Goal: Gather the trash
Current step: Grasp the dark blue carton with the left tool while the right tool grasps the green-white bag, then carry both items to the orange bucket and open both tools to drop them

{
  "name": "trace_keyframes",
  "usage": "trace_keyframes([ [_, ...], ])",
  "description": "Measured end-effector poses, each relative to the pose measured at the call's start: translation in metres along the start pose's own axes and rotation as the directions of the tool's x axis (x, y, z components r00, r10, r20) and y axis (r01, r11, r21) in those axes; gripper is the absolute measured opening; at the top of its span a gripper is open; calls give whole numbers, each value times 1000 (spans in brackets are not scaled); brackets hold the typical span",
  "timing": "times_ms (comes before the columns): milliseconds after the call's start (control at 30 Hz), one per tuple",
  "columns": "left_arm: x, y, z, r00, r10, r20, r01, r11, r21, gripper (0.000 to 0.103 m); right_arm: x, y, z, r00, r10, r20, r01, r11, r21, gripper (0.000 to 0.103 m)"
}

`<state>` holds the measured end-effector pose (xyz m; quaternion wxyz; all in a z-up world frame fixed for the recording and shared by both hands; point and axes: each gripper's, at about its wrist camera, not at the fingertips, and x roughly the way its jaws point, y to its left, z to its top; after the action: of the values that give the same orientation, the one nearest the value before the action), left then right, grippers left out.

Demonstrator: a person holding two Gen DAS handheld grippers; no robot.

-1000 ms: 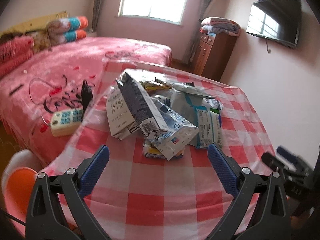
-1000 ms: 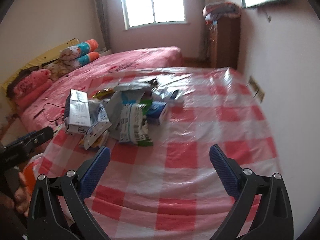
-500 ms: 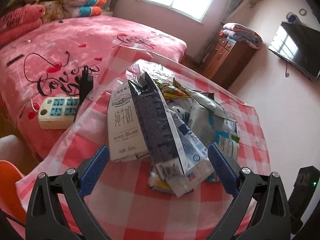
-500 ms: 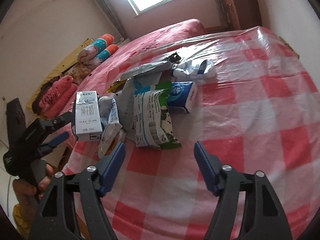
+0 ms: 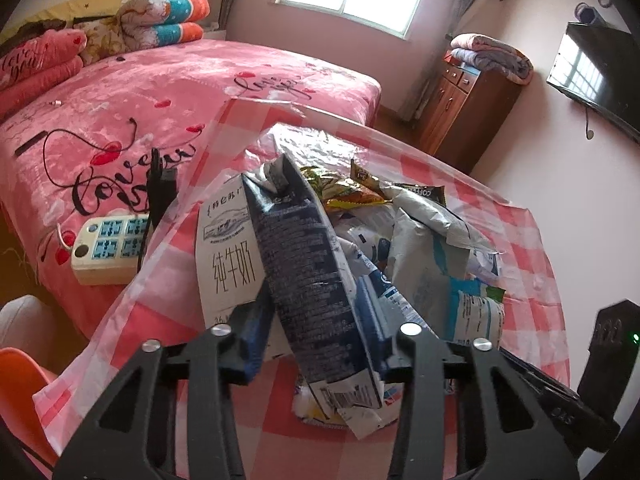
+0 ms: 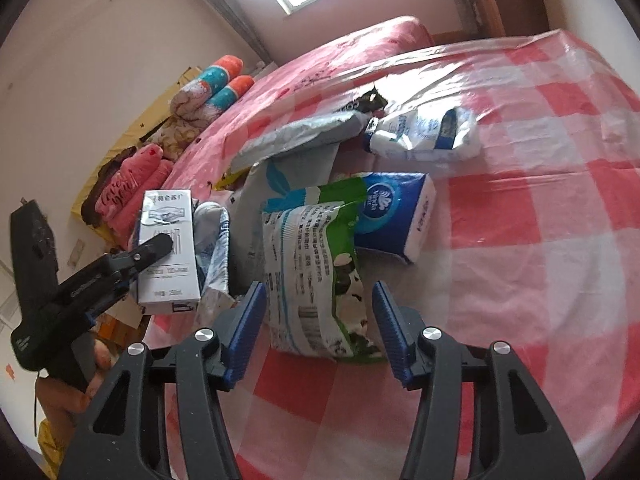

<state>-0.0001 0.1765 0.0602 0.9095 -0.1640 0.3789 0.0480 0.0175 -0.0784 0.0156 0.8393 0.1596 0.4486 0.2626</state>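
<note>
Both jaws closing: left gripper (image 5: 316, 344) on milk carton (image 5: 308, 280).

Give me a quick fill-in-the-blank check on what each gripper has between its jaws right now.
1. The left gripper has its jaws closing on a milk ____.
2. The green and white bag lies between the jaws of the ____ gripper, which are closing.
3. The pack of tissues behind that bag is mostly ____ in colour.
4. The tablecloth is checked white and ____.

Missing words: carton; right; blue; red
</note>
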Motion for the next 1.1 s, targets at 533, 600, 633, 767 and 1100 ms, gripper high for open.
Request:
trace_keyframes([
  [533,-15,9,-9,996,-83,27,84,996,-15,35,14,3,-2,1000,-21,18,22,1000,-20,37],
  [600,-19,9,-10,995,-95,32,96,995,-11,35,9,4,-6,999,-38,33,39,999,-17,36],
  [633,-22,10,-11,994,-102,32,102,995,-12,34,7,4,-8,998,-45,37,46,999,-18,36],
  [767,-34,12,-17,990,-136,36,137,990,-18,34,-4,2,-16,997,-68,48,68,998,-5,35],
  [1100,-64,13,-29,974,-218,54,219,976,-11,34,-37,16,-26,993,-70,92,71,997,-4,35],
])
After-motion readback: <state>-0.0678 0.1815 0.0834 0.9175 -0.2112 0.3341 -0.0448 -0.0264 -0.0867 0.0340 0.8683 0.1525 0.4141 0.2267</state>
